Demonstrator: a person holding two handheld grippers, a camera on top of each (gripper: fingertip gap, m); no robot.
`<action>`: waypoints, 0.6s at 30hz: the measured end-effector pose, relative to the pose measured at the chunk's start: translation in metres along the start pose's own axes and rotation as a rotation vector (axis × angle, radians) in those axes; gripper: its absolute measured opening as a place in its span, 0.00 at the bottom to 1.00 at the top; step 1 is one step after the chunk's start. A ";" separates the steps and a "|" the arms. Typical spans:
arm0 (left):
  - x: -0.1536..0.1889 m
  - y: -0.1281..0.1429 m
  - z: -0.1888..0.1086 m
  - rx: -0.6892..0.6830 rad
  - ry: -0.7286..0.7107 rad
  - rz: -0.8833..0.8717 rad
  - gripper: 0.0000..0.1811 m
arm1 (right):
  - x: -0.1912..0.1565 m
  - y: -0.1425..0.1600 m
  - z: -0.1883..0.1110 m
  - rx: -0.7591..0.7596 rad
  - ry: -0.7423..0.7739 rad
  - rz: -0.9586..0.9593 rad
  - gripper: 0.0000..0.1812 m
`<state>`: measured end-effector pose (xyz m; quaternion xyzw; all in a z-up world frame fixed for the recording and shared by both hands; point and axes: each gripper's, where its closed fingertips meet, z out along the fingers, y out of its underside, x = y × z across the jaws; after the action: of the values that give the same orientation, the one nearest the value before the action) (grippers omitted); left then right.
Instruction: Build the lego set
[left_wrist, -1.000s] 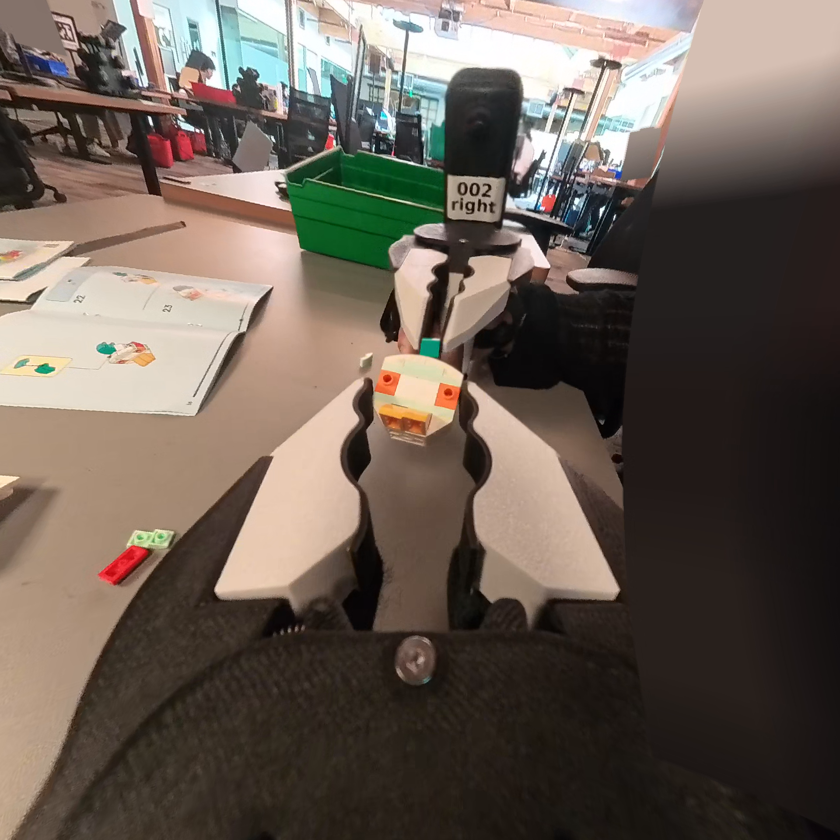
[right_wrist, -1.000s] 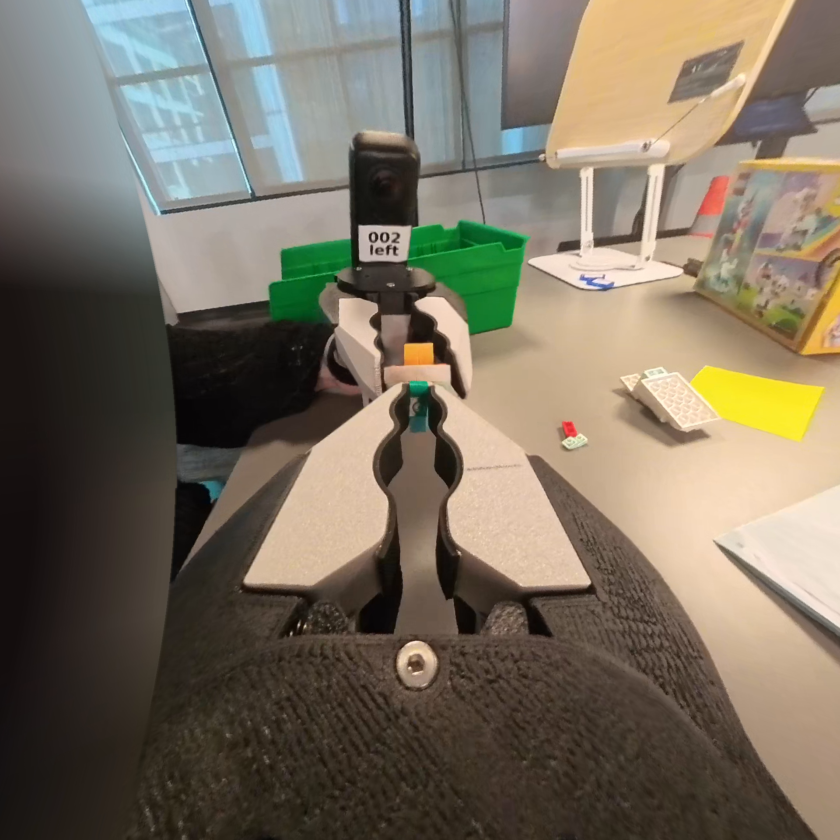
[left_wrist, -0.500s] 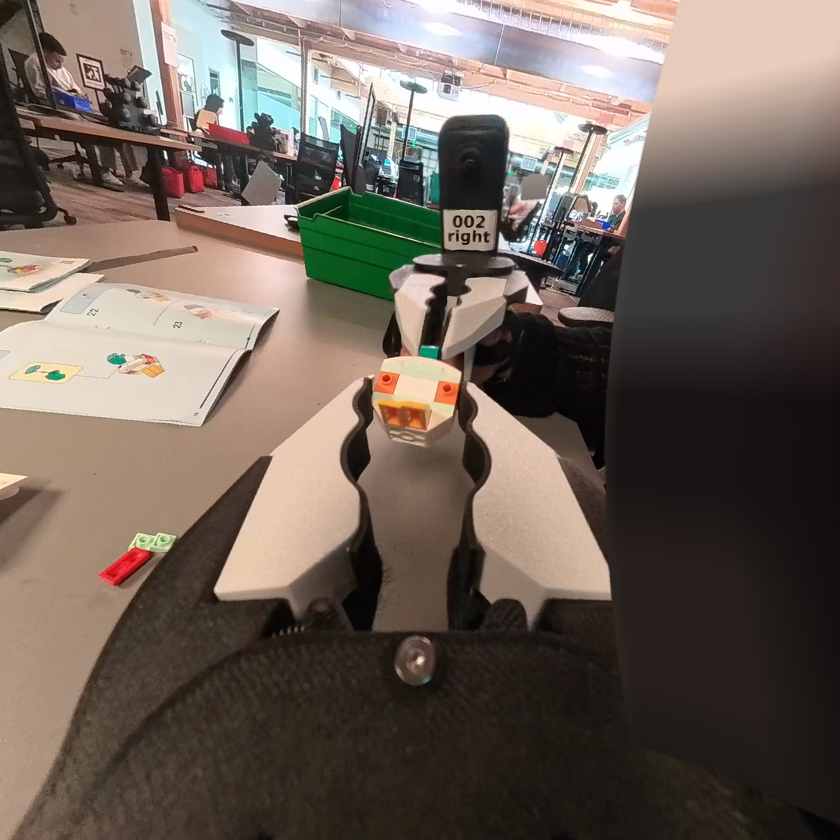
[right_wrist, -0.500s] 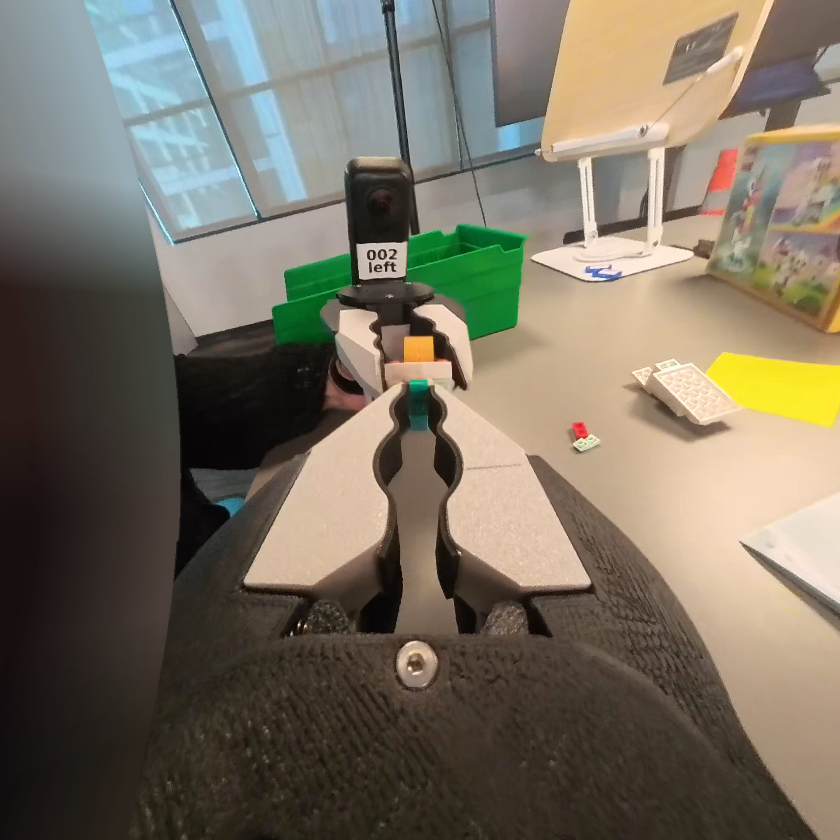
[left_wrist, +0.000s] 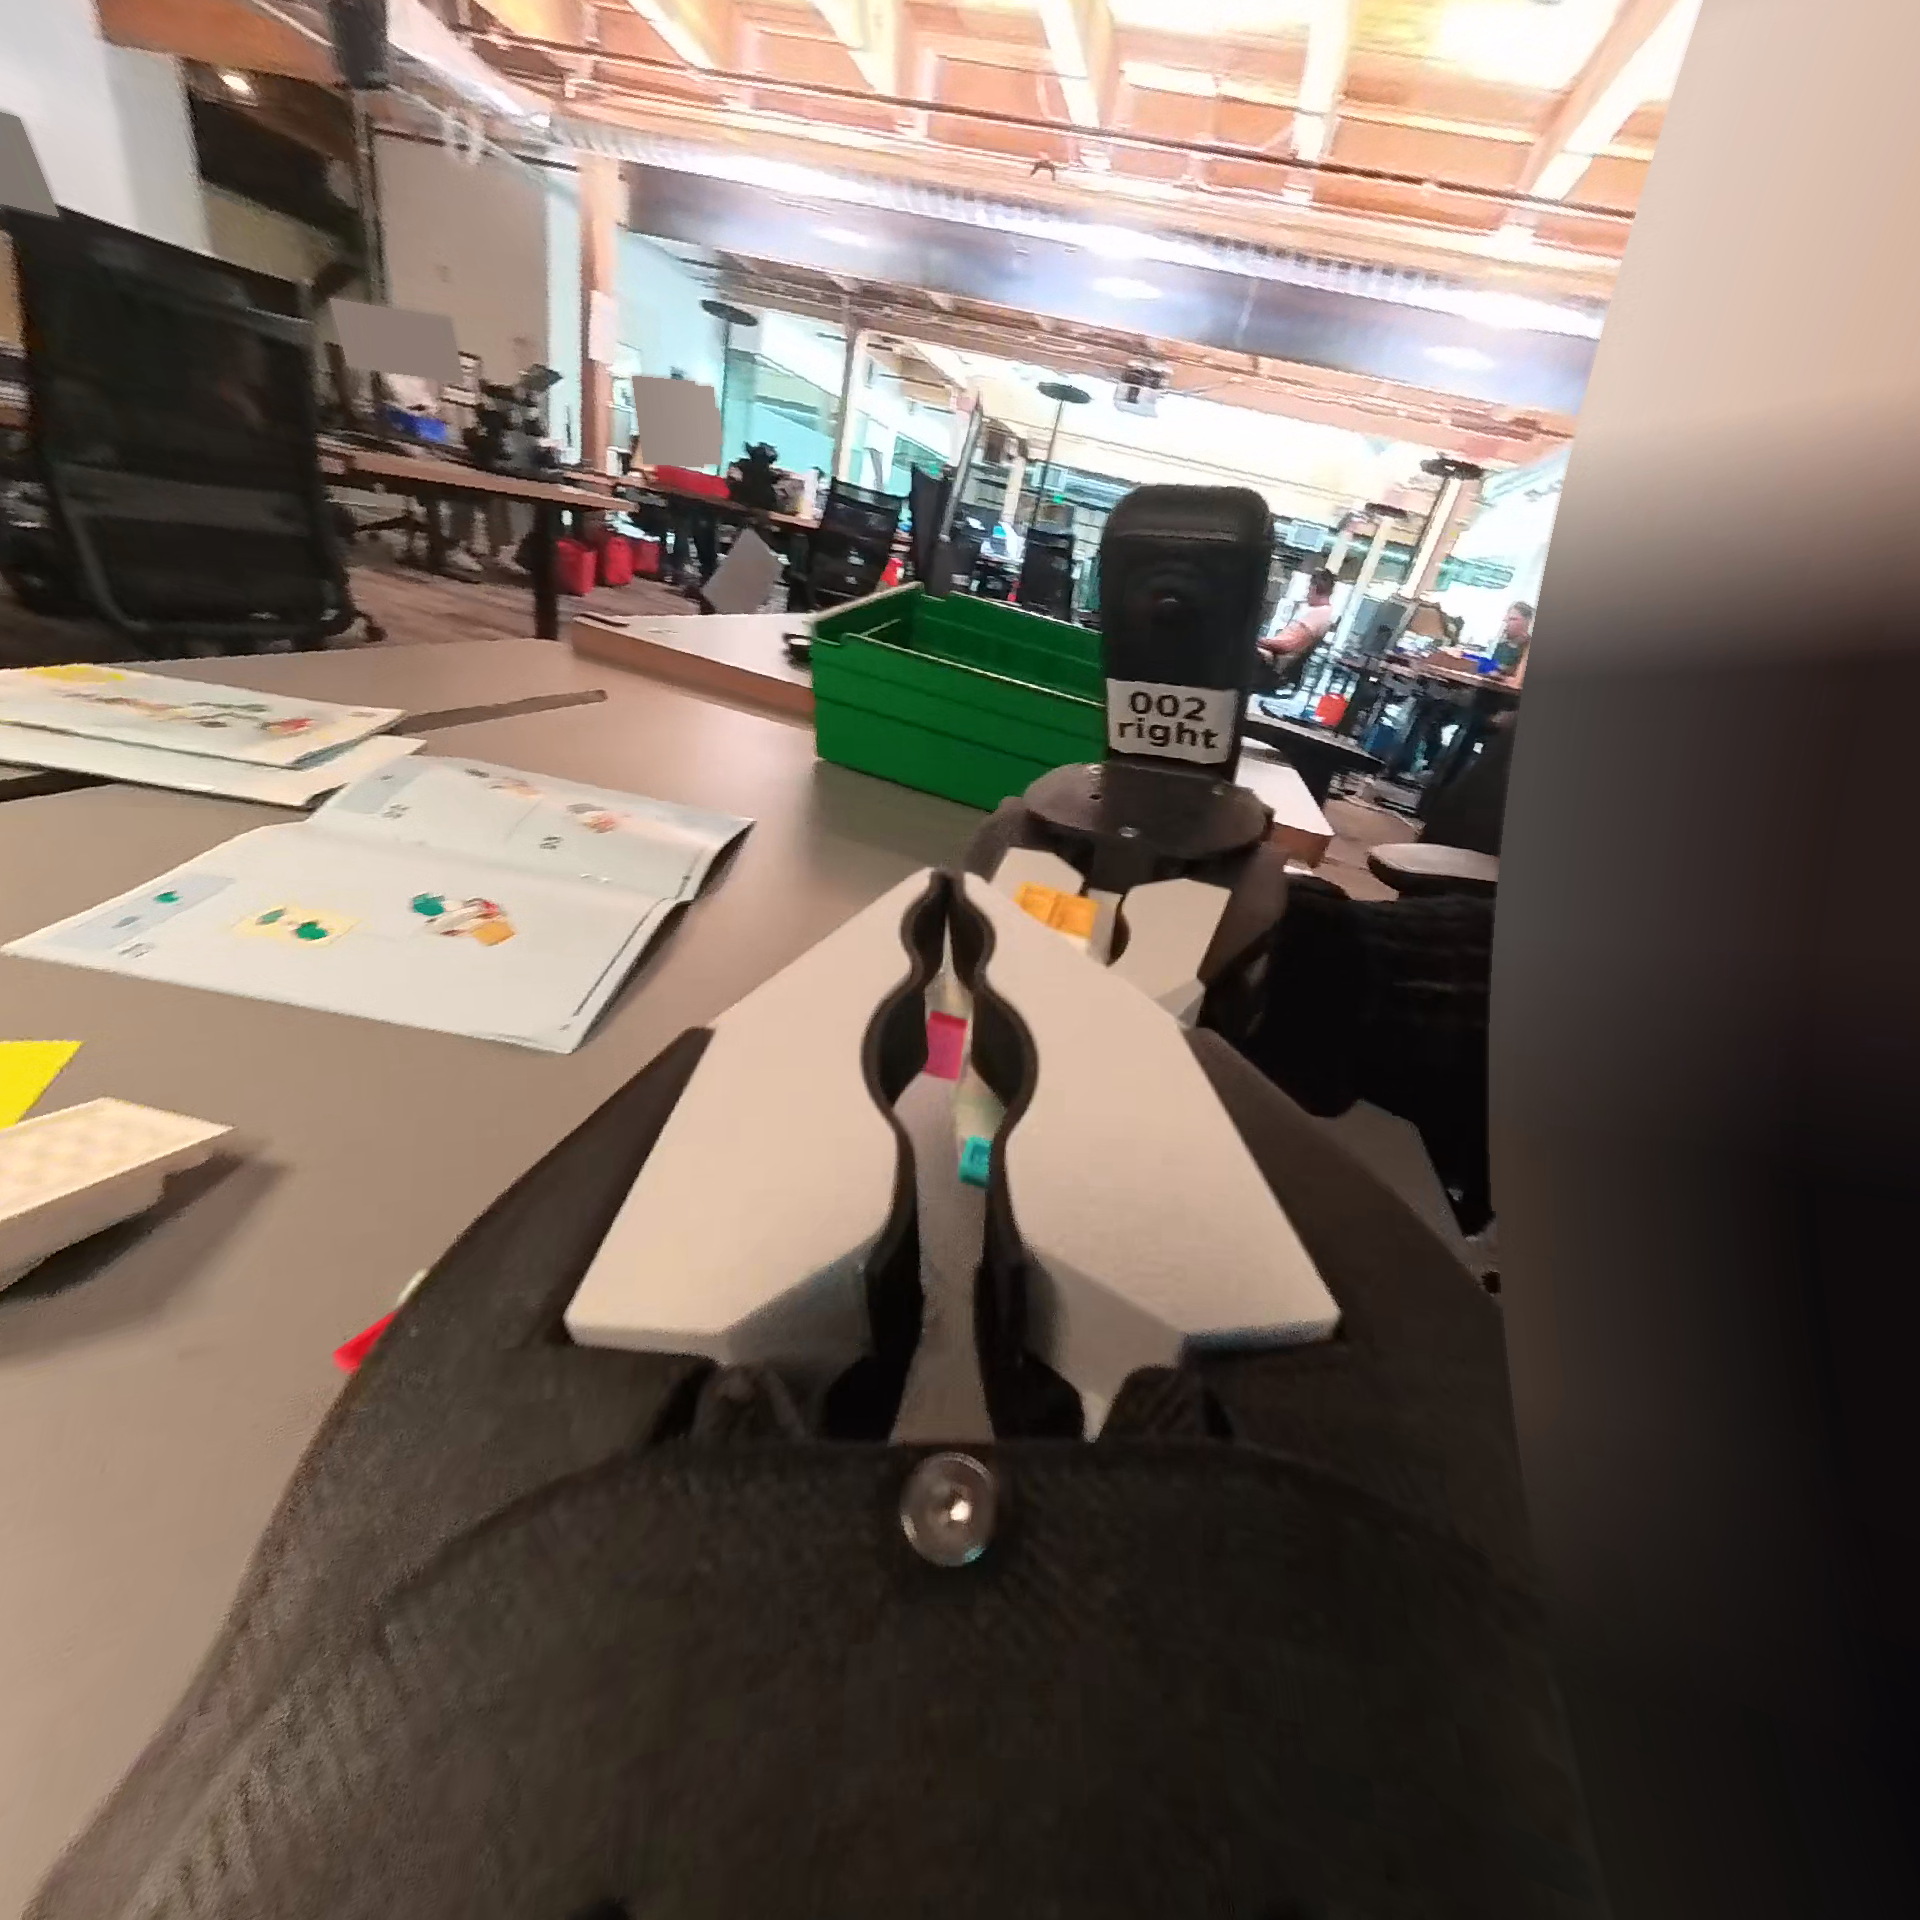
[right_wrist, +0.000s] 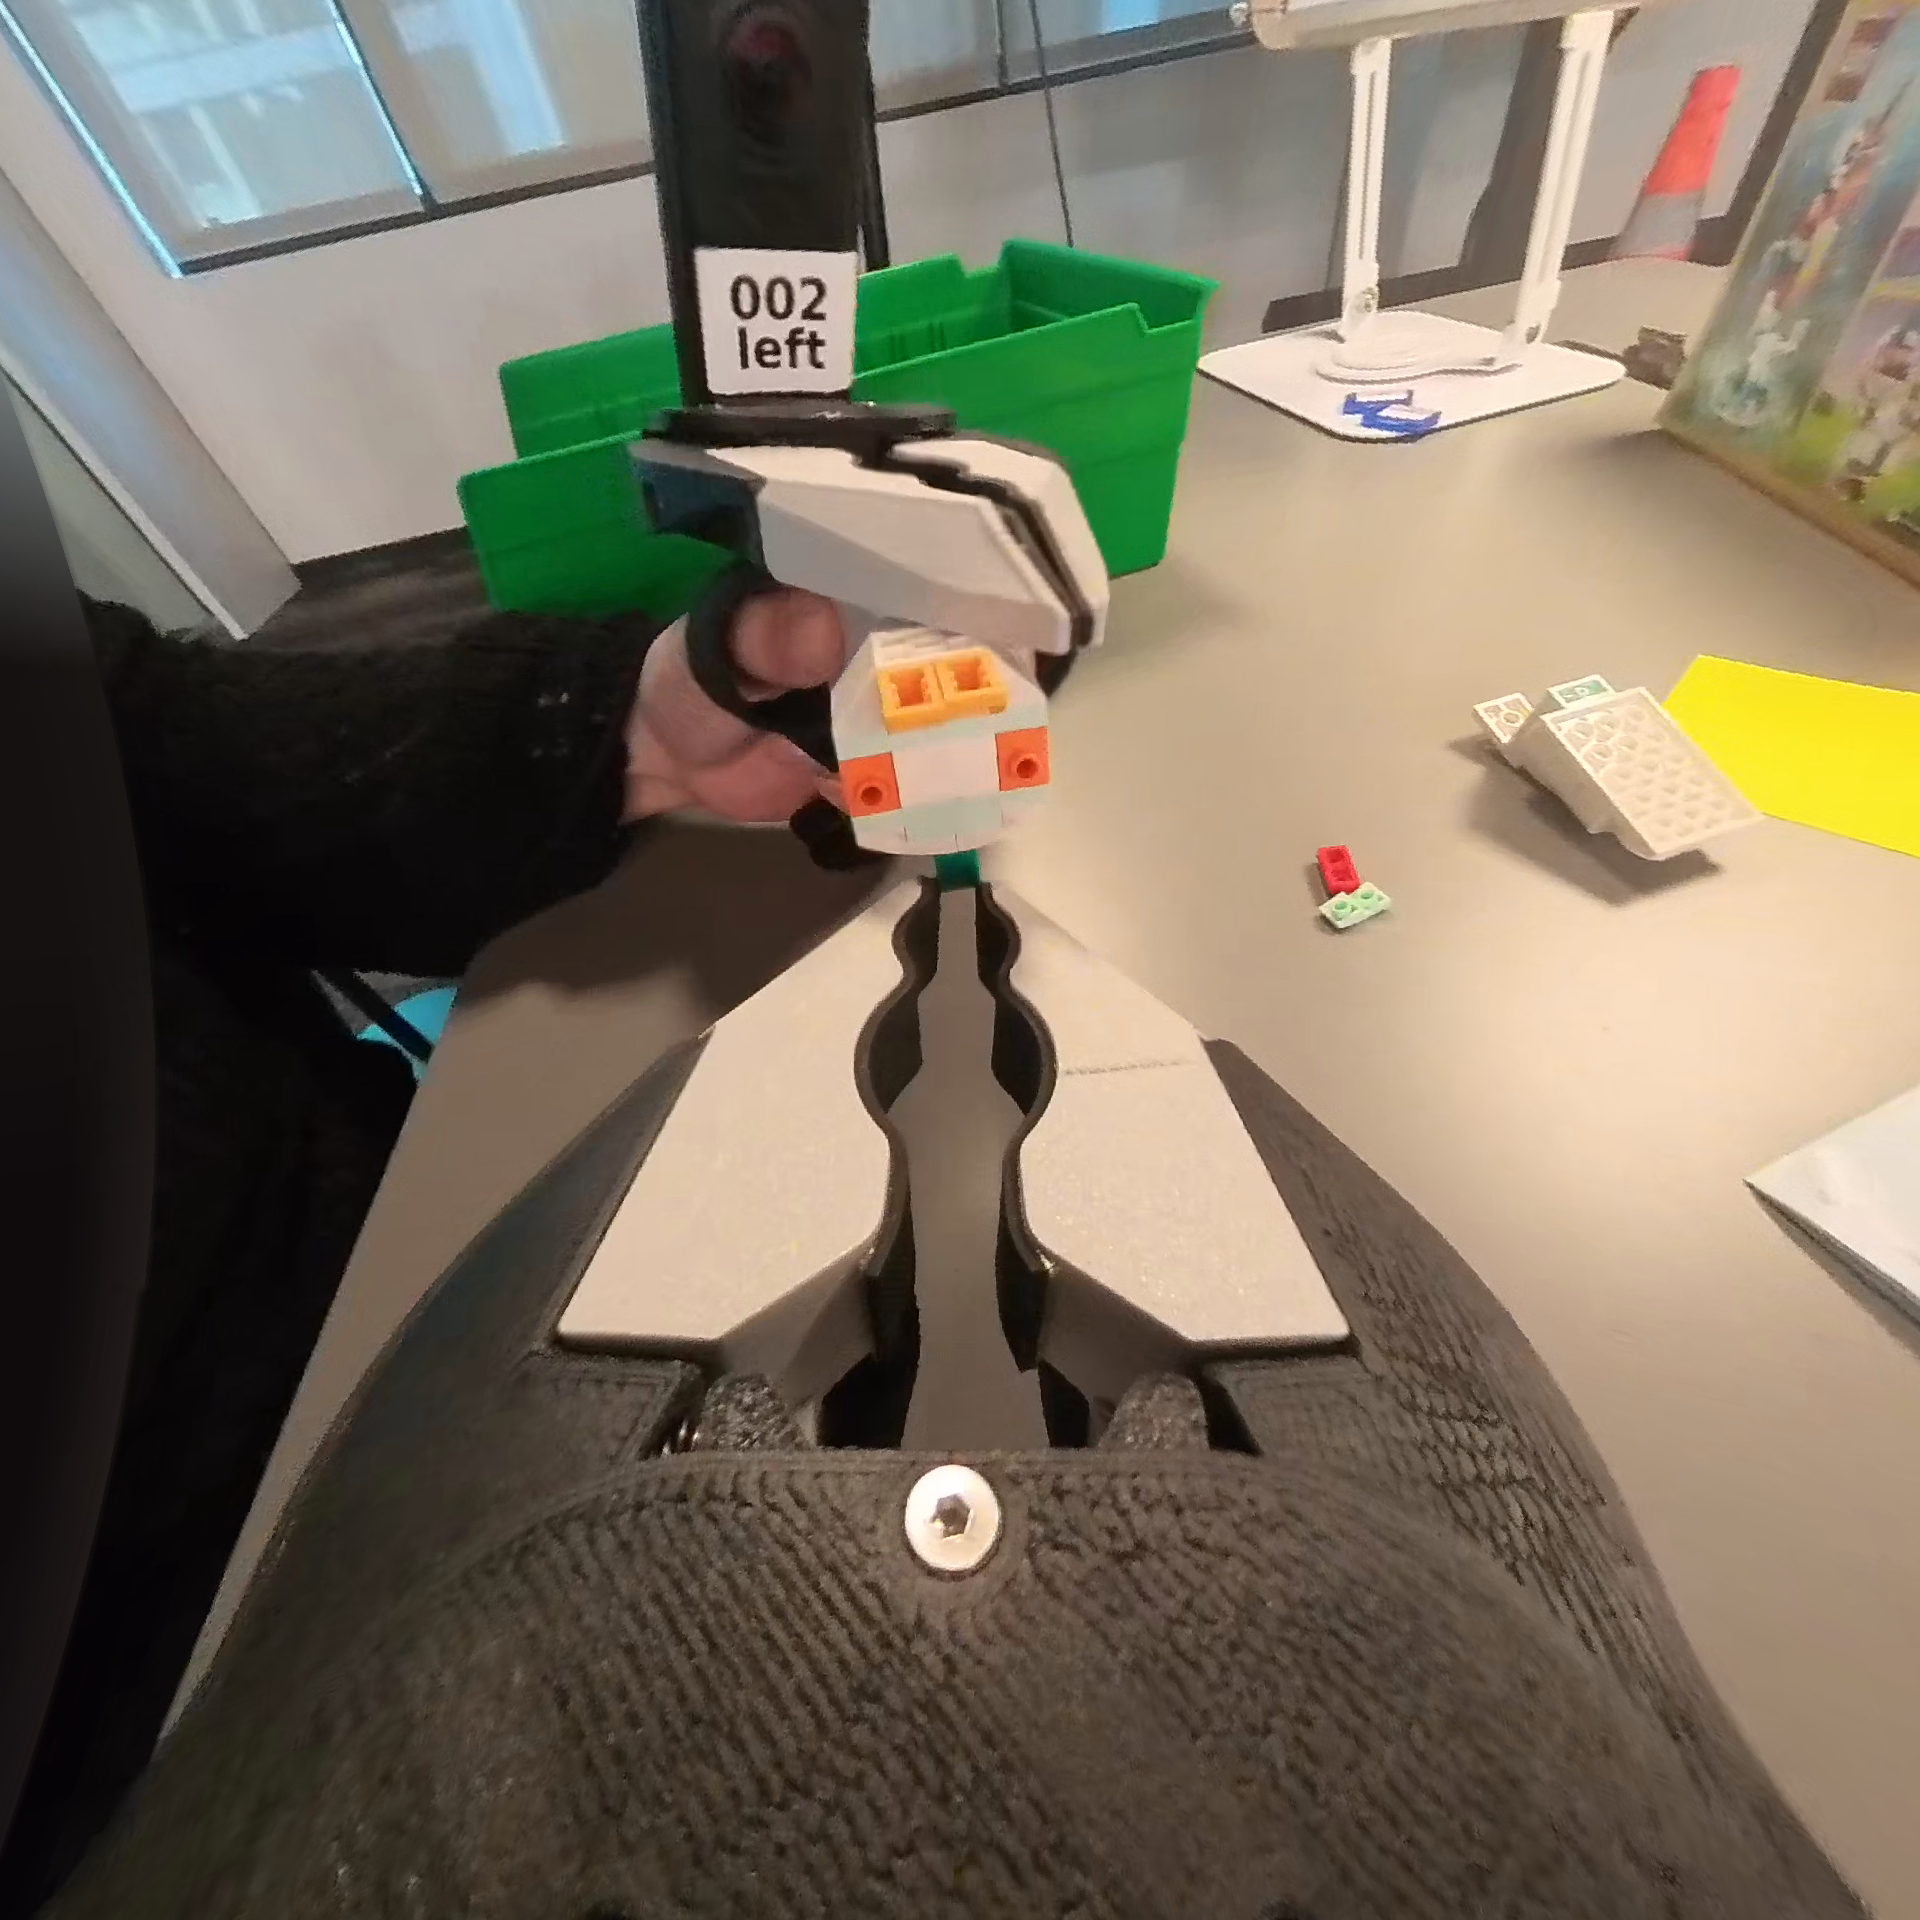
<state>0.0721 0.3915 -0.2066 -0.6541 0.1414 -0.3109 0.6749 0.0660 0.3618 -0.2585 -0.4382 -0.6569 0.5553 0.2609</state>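
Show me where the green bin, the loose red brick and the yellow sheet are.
green bin (right_wrist: 1049, 416), right wrist view, front wall.
red brick (right_wrist: 1334, 864), right wrist view, studded top.
yellow sheet (right_wrist: 1808, 743), right wrist view, middle of sheet.

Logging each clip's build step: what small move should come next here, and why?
Probably a short forward push of the right hand-held gripper, pressing the teal piece into the white assembly. Its tips pinch the teal piece, which meets the assembly's lower edge, and the left hand-held gripper grips the assembly from above. Whether the piece is already seated cannot be told.
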 end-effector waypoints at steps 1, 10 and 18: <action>-0.004 0.000 -0.001 0.002 -0.018 -0.005 0.00 | 0.002 0.000 0.000 0.001 0.012 0.002 0.02; -0.012 0.008 -0.014 -0.093 -0.082 0.007 0.25 | 0.018 0.002 -0.008 -0.015 0.104 -0.028 0.00; -0.017 0.049 -0.013 -0.352 -0.142 0.084 0.24 | 0.025 0.006 -0.013 -0.038 0.144 -0.054 0.00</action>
<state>0.0628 0.3892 -0.2591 -0.7758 0.1727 -0.2059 0.5709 0.0661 0.3896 -0.2643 -0.4641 -0.6585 0.5023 0.3142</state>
